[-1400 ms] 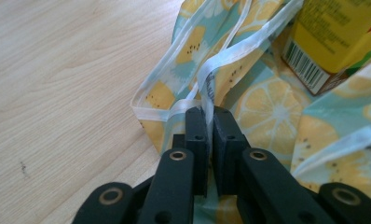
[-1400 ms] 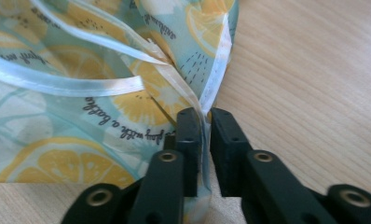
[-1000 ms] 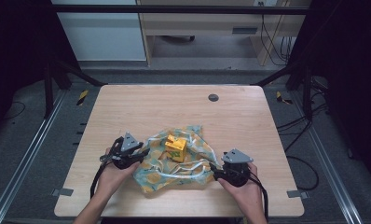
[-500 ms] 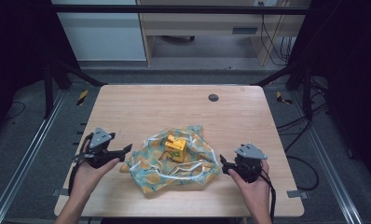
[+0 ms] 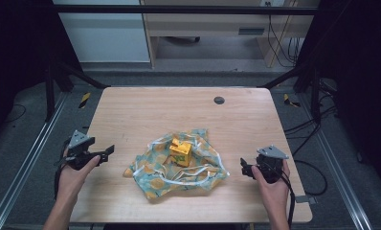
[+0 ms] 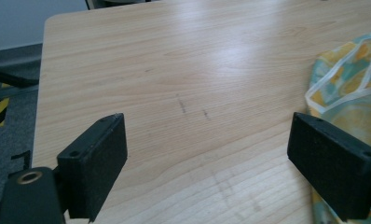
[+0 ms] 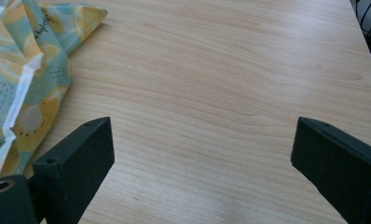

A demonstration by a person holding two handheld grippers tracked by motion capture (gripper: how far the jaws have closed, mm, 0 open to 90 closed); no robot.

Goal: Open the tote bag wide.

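Nearest the person, the two forearms come in from the bottom of the high view, one at each side of the desk (image 5: 145,108); the left hand-held gripper (image 5: 108,150) sits over the desk's left edge, its jaws spread wide and pointing toward the middle, nothing between them; the left gripper view shows both black jaws far apart over bare wood, having just been opening, with the edge of the patterned cloth (image 6: 346,93) at the right of that view; the right hand-held gripper (image 5: 243,168) sits near the desk's right front, just beside the cloth's right edge and not touching it, its jaws likewise wide and empty, having just been opening; the right gripper view shows bare wood between the jaws and the cloth (image 7: 25,56) at the upper left.

Between the two grippers, toward the desk's front middle, the teal cloth (image 5: 179,165) with yellow lemon print and white trim lies crumpled and spread out; a small yellow box (image 5: 180,151) stands on it, near the cloth's centre, well apart from both grippers.

Farther back, a dark round grommet (image 5: 219,100) is set in the desk near its far edge; beyond the desk, a pale cabinet (image 5: 102,36) and wooden furniture (image 5: 207,24) stand on the floor.
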